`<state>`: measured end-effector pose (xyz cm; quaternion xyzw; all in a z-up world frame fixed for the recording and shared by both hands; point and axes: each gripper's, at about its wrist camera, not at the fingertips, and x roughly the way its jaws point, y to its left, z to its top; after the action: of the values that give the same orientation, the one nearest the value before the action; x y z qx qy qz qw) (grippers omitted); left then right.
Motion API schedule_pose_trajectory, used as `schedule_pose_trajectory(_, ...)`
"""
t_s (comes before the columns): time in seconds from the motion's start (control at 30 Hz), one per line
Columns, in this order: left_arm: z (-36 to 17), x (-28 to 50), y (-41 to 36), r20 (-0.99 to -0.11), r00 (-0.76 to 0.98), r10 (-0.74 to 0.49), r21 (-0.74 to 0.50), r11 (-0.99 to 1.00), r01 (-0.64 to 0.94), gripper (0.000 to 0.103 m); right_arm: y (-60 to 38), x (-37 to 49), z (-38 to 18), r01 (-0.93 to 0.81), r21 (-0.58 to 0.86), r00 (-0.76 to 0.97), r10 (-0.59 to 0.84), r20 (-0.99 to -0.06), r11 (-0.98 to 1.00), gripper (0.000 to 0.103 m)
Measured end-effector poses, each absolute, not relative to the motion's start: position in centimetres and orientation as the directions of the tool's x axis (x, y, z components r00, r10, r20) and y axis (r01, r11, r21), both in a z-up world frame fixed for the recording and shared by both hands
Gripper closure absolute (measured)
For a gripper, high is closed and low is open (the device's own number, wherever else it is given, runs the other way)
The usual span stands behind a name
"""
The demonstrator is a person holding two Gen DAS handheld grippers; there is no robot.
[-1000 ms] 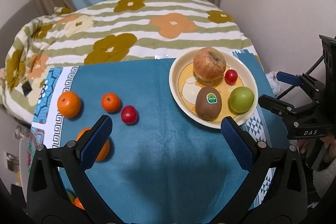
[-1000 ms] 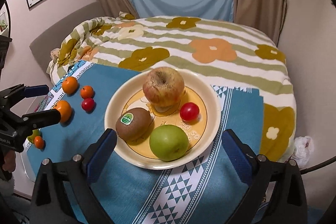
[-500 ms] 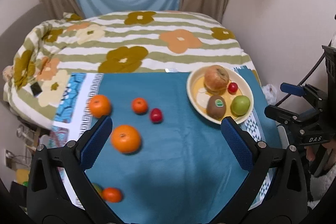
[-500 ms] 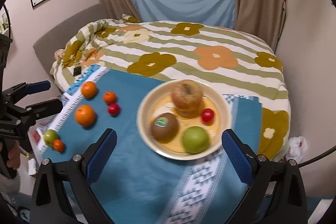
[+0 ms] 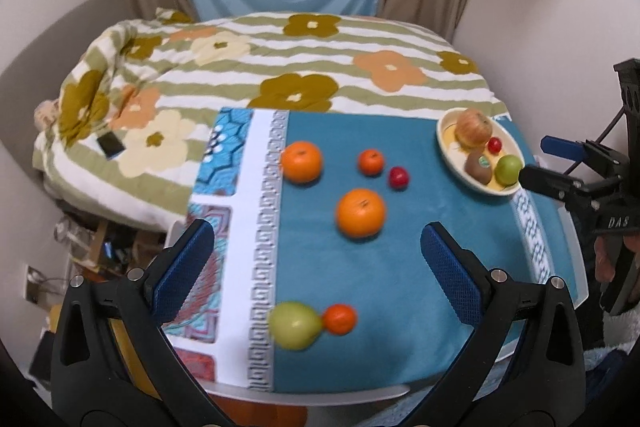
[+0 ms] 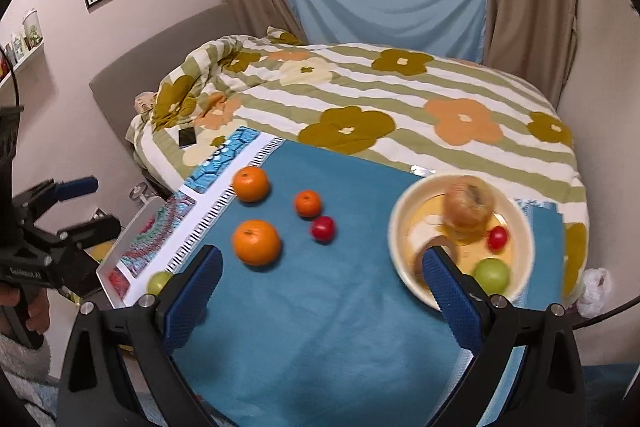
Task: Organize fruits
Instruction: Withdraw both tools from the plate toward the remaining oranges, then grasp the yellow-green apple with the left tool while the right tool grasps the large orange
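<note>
Blanket (image 5: 280,67) with big flowers and green stripes covers the bed behind everything. In front of it is the surface, with a blue cloth (image 5: 360,267) spread on top.

Both grippers hang above the cloth. The left gripper (image 5: 316,267) has its fingers (image 5: 182,267) spread wide and holds nothing. The right gripper (image 6: 320,291) has its fingers (image 6: 452,291) spread wide too, and holds nothing.

A pale plate (image 6: 400,251) sits at the right side of the cloth. On the plate are a big apple (image 6: 470,205) at the back, a green apple (image 6: 491,273) at the front, a brown kiwi (image 5: 478,163) with a sticker beside the green apple, and a tiny red fruit (image 6: 498,238) between the two apples.

The other fruits lie loose on the cloth, well apart from the plate. Two big oranges (image 5: 360,213) (image 5: 301,161) sit near the white patterned band. A small orange (image 5: 371,161) and a small red fruit (image 5: 399,177) lie just beside each other. At the near edge, a green fruit (image 5: 295,325) touches another small orange (image 5: 339,319); both look blurry.

A phone (image 5: 111,145) lies on the blanket at the left.
</note>
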<state>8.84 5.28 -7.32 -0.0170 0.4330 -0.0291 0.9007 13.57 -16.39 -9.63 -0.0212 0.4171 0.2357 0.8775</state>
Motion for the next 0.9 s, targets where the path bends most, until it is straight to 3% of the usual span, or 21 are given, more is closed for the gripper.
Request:
schedule_pose_trajectory(0.4,-14.3,8.3,10.9,-0.854,0.508,-0.113,-0.094,0.994,0.064,0.0,-9.8,14.9,-14.4,-0.436,0.141,0.477,0.361,-0.801,0.889,0.003)
schedule_pose_trajectory(0.9,-21.8,7.7,9.4,-0.903,0.38,-0.201,-0.142,0.974,0.178,0.004,-6.1,15.9,-19.6,-0.441,0.151,0.407,0.348,-0.845,0.885,0.003)
